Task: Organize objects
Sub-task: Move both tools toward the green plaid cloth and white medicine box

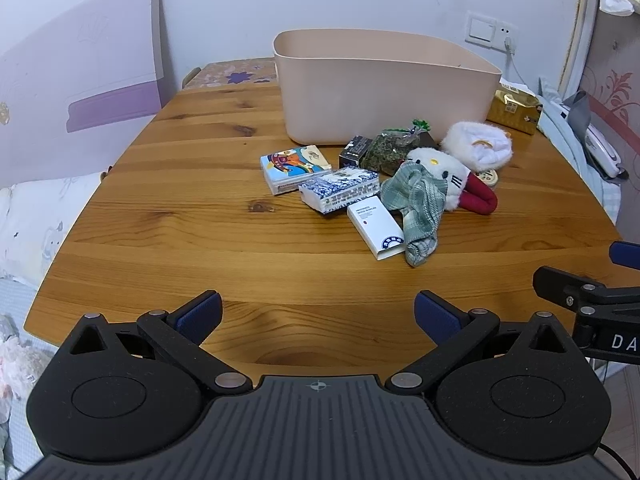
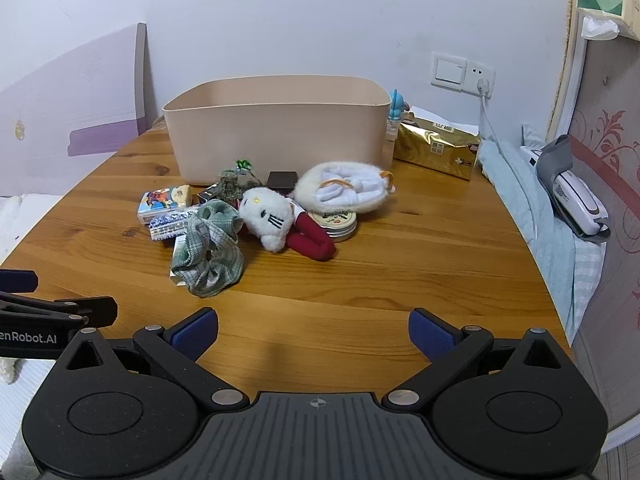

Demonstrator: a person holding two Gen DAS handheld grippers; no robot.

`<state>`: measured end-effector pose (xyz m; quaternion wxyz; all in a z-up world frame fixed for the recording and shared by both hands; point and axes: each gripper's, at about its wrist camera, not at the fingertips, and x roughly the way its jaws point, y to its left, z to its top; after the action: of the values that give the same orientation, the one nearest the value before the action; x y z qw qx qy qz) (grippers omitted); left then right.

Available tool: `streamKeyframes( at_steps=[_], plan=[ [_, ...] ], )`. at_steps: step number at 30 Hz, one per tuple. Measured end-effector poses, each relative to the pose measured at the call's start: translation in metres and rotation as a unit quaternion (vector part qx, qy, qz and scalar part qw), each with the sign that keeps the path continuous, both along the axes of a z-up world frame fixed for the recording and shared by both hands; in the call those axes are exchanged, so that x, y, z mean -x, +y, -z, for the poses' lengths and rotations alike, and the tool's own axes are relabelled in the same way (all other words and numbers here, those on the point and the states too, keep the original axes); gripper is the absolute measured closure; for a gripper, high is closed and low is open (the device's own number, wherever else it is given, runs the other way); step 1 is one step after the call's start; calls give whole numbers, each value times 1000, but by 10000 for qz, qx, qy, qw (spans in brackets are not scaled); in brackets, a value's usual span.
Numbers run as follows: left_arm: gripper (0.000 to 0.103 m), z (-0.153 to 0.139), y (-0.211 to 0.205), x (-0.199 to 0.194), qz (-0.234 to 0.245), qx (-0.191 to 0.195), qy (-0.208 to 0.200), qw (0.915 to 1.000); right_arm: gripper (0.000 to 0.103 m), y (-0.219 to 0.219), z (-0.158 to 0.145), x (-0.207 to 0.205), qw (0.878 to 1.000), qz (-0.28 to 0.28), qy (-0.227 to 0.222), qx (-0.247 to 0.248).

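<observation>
Plush cat (image 2: 269,216) lies before the bin (image 2: 276,136) (beige), apart.

Pink bin (image 2: 276,136): open-topped, upright. Just before its front wall lies one cluster: white cat plush (image 2: 276,220) on its side, green checked cloth (image 2: 212,256) crumpled, white fluffy pouch (image 2: 344,192), round tin (image 2: 336,222), tissue packs (image 1: 296,168), white box (image 1: 376,226).

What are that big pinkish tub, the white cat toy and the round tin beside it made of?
The tub looks like matte moulded plastic: smooth walls, rounded rim, no shine. The cat toy is fuzzy plush fabric with dark red cloth legs. The round tin seems to be metal, judging by its silvery, shiny side wall, with a printed lid.
</observation>
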<state>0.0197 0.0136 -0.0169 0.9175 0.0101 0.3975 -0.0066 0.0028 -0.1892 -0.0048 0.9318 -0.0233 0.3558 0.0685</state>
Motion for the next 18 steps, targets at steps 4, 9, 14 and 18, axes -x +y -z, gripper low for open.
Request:
streamKeyframes(
  at_steps=[4,9,14,18],
  plan=[
    [0,-1,4,-3,-38,3,2,10000,0,2,0,-3,10000,-15,0,-37],
    [0,-3,7,-7,-17,-18,-58,10000,0,4,-1,-7,9999,-41,-15,-115],
    [0,-3,10,-15,-44,-54,-64,10000,0,7,-2,-14,9998,-1,-58,-186],
    [0,-4,13,-22,-61,-44,-51,10000,0,10,-2,-21,9997,-49,-27,-220]
  ],
)
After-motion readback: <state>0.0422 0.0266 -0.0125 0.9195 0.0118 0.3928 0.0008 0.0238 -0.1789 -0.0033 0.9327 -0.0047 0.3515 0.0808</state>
